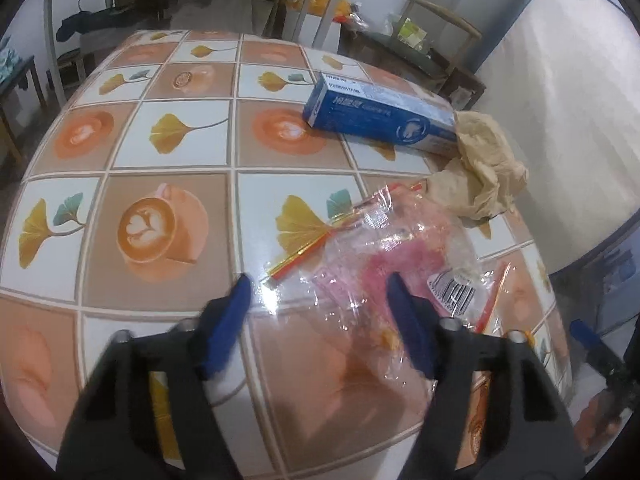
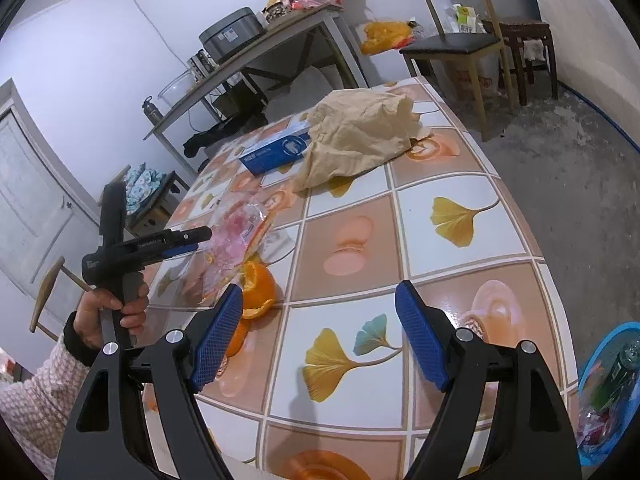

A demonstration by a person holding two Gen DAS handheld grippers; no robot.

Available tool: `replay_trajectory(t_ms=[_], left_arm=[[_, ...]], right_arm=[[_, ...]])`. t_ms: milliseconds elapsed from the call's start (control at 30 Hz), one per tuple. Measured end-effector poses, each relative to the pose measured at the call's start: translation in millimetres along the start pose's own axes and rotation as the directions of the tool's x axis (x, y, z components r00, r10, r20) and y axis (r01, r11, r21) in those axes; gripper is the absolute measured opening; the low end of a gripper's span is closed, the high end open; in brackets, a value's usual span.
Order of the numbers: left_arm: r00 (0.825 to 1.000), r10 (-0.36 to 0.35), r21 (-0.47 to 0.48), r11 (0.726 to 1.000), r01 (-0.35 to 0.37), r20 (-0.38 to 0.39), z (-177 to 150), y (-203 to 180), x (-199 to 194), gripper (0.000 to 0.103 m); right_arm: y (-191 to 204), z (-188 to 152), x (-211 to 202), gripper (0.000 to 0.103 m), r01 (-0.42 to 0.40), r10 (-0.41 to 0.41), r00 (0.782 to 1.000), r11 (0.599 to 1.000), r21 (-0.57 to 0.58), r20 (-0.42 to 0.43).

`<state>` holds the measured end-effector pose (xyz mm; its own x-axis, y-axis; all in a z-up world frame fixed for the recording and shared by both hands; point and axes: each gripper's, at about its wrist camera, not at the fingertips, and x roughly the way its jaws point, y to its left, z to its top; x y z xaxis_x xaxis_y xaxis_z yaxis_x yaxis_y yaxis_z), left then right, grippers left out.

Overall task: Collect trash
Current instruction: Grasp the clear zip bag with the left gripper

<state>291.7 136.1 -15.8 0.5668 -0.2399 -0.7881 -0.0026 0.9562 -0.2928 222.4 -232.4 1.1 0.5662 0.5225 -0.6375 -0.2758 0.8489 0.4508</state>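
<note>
left gripper (image 1: 320, 292) is down over the table (image 1: 192, 136) now, jaws parted, and the clear plastic wrapper (image 1: 392, 248) lies right in front of them. one blue pad sits over the wrapper's near edge, the other is out on bare tablecloth, so only a corner of the film lies in the gap. no sign the pads are pressing on it; looks like a hover just above, though contact is hard to judge through clear film.

the wrapper runs long, from near the jaws up and away toward the crumpled paper (image 1: 480, 176), with its red and gold strip slanting across the near end. it lies a little off to the right-pad side of the jaw line, so my read is the left hand needs a small shift that way, or a twist, to straddle the film before it closes.

right gripper (image 2: 320, 332) is spread wide, nothing between the pads, hanging over bare tablecloth. the orange peel (image 2: 258, 284) sits just beside its left pad, closer to it than the wrapper is. the blue box (image 2: 276, 148) waits at the far end, touching the paper. blue bin (image 2: 608, 344) off the table's right edge already holds scraps.

wrapper belongs to the left hand, clearly the nearer one.
</note>
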Motion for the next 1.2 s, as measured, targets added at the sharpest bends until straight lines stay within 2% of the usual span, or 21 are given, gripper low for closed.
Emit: replay_trajectory(t_ms=[33,167,233,300,400,533,633,667,733,767,800,833,900,967,1100,1200], left_arm=[[1.000,0.009,0.010,1.000,-0.009,-0.001,-1,-1,0,0.048],[1.000,0.004,0.031,0.999,-0.004,-0.009,-3,-1,1,0.017],[1.000,-0.010,0.025,1.000,0.010,-0.009,-4,1,0,0.013],[1.000,-0.015,0.032,0.999,0.015,-0.006,-3,4,-2,0.004],[1.000,0.011,0.075,0.997,-0.011,0.007,-2,4,-8,0.001],[0.997,0.073,0.153,0.985,-0.074,0.008,-1,12,-11,0.001],[0.996,0.093,0.196,0.976,-0.092,0.000,-1,22,-14,0.002],[0.996,0.086,0.195,0.977,-0.085,0.005,-1,25,-18,0.005],[0.997,0.082,0.170,0.982,-0.082,0.010,-1,31,-25,0.036],[0.996,0.084,0.140,0.986,-0.086,0.020,-2,33,-31,0.064],[0.996,0.079,0.119,0.989,-0.082,0.036,-3,33,-36,0.075],[0.997,0.061,0.110,0.992,-0.066,0.045,-5,31,-41,0.076],[1.000,0.010,0.118,0.993,-0.013,0.030,-10,19,-49,0.087],[1.000,-0.011,0.140,0.990,0.007,0.025,-16,4,-52,0.089],[1.000,0.016,0.258,0.966,-0.020,0.016,-26,-30,-49,0.094],[0.996,0.082,0.343,0.936,-0.083,0.020,-29,-49,-39,0.094]], right_arm=[[0,1,1,0.076,0.001,-0.001,1.000,1.000,0.000,-0.001],[2,2,4,0.076,0.004,-0.004,1.000,1.000,-0.003,-0.003],[2,2,4,0.076,0.005,-0.005,1.000,1.000,-0.004,-0.003],[2,2,4,0.076,0.004,-0.004,1.000,1.000,-0.004,-0.003],[3,2,4,0.076,0.010,-0.010,1.000,1.000,-0.005,-0.003],[3,1,4,0.076,0.015,-0.015,1.000,1.000,-0.008,-0.005],[3,0,4,0.076,0.014,-0.014,1.000,1.000,-0.012,-0.005],[4,0,4,0.076,0.013,-0.013,1.000,1.000,-0.012,-0.005],[4,-1,5,0.076,0.011,-0.011,1.000,1.000,-0.012,-0.006],[5,-1,6,0.076,0.010,-0.010,1.000,1.000,-0.012,-0.008],[5,-1,7,0.076,0.008,-0.009,1.000,1.000,-0.012,-0.011],[6,-1,8,0.076,0.008,-0.008,1.000,1.000,-0.013,-0.012],[8,-1,10,0.076,0.006,-0.007,1.000,1.000,-0.018,-0.016],[10,-1,11,0.076,0.004,-0.005,1.000,1.000,-0.021,-0.018],[10,-2,13,0.076,-0.005,0.005,1.000,1.000,-0.017,-0.020],[8,-4,14,0.076,-0.007,0.007,1.000,1.000,-0.011,-0.022]])
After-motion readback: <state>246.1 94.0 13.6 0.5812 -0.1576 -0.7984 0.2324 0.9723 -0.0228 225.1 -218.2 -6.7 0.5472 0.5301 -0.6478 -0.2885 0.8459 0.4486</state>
